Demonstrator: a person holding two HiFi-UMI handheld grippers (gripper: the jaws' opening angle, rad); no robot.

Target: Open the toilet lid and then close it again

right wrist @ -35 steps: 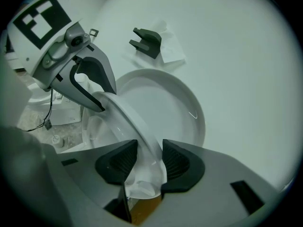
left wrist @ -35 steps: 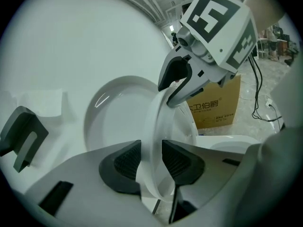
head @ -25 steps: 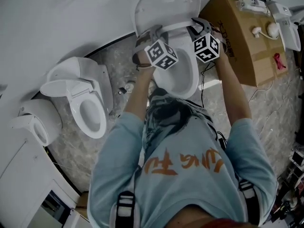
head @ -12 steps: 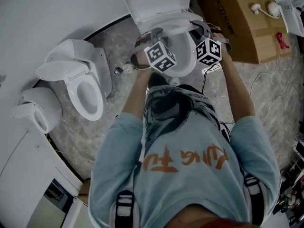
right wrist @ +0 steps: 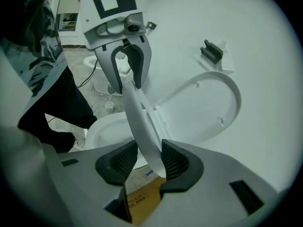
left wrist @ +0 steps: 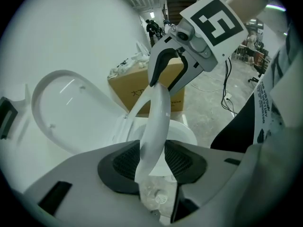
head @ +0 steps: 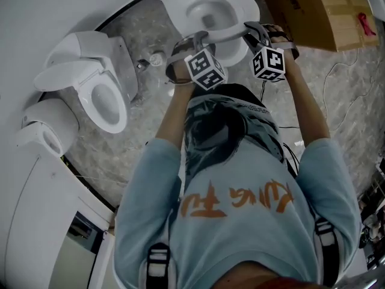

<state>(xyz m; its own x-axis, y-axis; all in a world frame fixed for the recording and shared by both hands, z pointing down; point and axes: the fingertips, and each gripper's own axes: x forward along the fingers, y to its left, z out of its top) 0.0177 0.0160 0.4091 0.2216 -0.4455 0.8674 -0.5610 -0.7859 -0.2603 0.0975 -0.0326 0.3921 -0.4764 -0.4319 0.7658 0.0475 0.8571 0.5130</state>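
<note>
Toilet: the toilet [head: 249,8] stood at twelve o'clock from the person, with its bowl open to view.
Toilet lid: the toilet lid [right wrist: 203,108] was raised and leaned back toward the white wall behind the bowl.
Seat ring: the seat ring [left wrist: 158,117] was tilted up off the bowl, and the two grippers carried its front arc between them.
Left gripper: the left gripper [left wrist: 152,162] held the ring's eleven o'clock side. Its jaws had just been easing wider, yet both ribbed pads lay against the ring.
Right gripper: the right gripper [right wrist: 147,162] held the one o'clock side. Its jaws had likewise just been opening a little, with the pads pressed on the ring.
Cardboard box: a cardboard box [head: 319,17] sat at two o'clock, just beside the toilet.
Second toilet: a second toilet [head: 111,53] stood at ten o'clock.
</note>
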